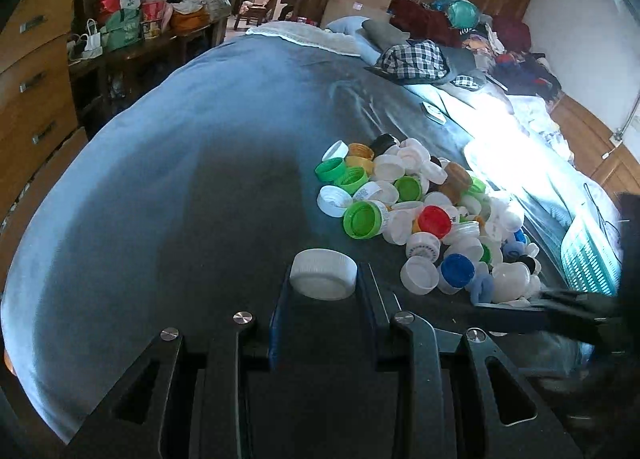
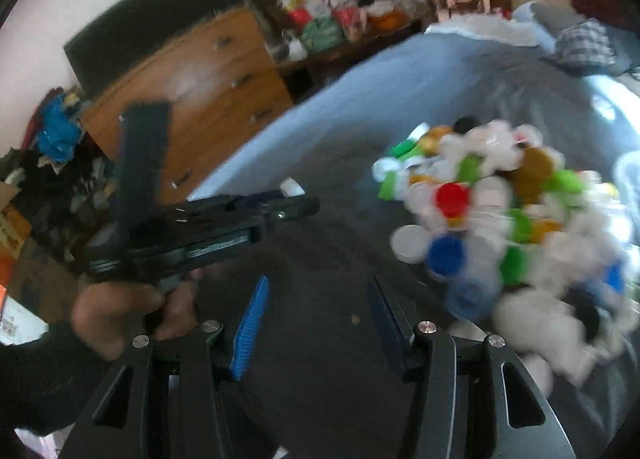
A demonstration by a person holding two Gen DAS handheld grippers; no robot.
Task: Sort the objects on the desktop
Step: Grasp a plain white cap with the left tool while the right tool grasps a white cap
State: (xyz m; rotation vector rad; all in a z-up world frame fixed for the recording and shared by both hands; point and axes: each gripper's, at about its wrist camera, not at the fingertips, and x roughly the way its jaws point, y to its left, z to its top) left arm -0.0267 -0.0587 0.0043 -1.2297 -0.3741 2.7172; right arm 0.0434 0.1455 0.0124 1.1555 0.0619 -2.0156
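- Left hand-held gripper (image 1: 323,283): pinching a wide, white, ribbed plastic jar lid (image 1: 323,274) between its blue-padded fingers (image 1: 277,323). Lid sits at the fingertips, flat face tipped toward the camera.
- Landmark: the heap of mixed plastic bottle caps (image 1: 420,207) (white, green, red, blue, orange, brown, black) on the grey-blue bedspread (image 1: 180,163).
- Held white lid is just beside the heap, off its near-left edge, apart from the other caps. Whether it rests on the bedspread or is lifted clear cannot be told.
- Right hand-held gripper (image 2: 316,323): fingers spread partway, nothing between them, only bare bedspread. Frame is motion-blurred.
- Key relation: from the right hand-held gripper the heap lies ahead and to its right. Closest caps are a white cap (image 2: 410,243) and a round blue cap (image 2: 446,255) on the heap's near-left edge, with a red cap (image 2: 452,199) further into the heap.
- The right hand-held gripper looks the nearer one to the heap and the free one. The left is occupied.
- The caps are round, so no long axis matters; any approach angle across a diameter should work.
- The left hand-held gripper, held in a bare hand (image 2: 120,311), sits left of the heap in the right wrist view, well apart from the right hand-held gripper's fingers.
- A pale green slotted plastic basket (image 1: 588,263) sits at the heap's far-right side, possibly a sorting bin.
- Judgement: the next pick from the heap falls to the right; the left needs to drop its lid somewhere.
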